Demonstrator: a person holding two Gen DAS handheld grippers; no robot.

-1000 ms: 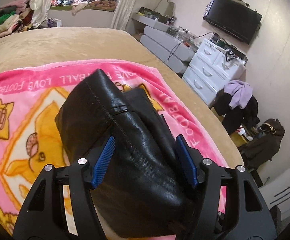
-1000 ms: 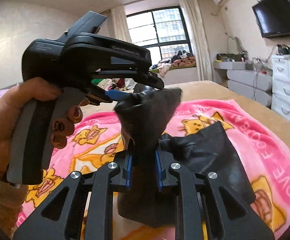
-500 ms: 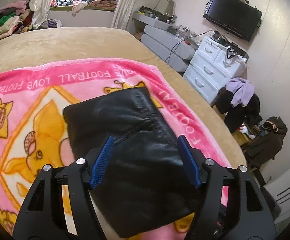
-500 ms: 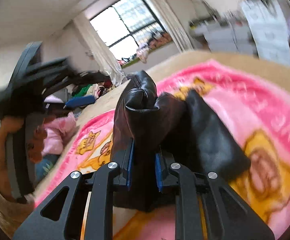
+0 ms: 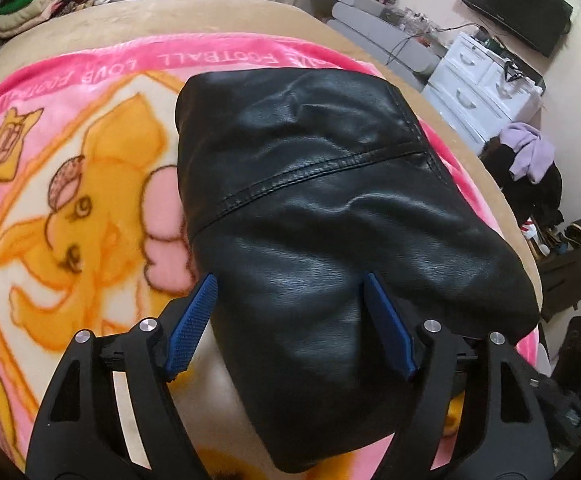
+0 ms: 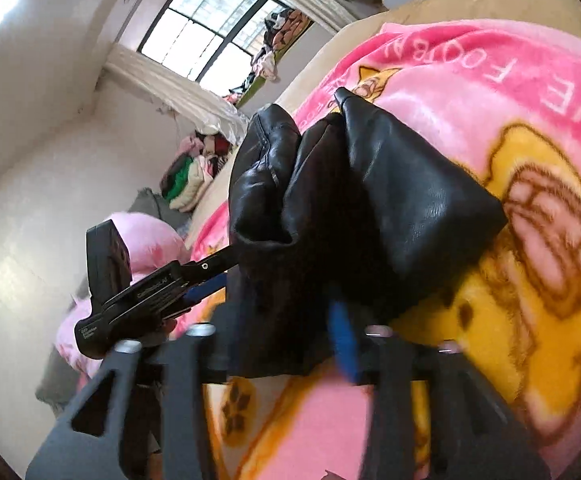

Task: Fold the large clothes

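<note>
A black leather garment [image 5: 330,216] lies folded on the pink cartoon blanket [image 5: 74,200]. My left gripper [image 5: 290,320] is open just above its near end, blue pads on either side, not gripping. In the right wrist view the garment [image 6: 350,208] stands bunched up on the blanket [image 6: 530,120]. My right gripper [image 6: 282,340] is blurred and open, with the garment's near edge between its spread fingers. The left gripper [image 6: 210,276] shows at the left, next to the garment.
The blanket covers a tan bed [image 5: 170,16]. A white dresser [image 5: 486,88], a wall TV [image 5: 514,4] and clothes heaps [image 5: 530,160] stand to the right. Folded clothes [image 6: 190,176] and a pink pillow [image 6: 150,240] lie at the bed's far end.
My right gripper has opened and let go of the garment. The garment has dropped into a flatter fold. My left gripper has moved lower and closer over it.
</note>
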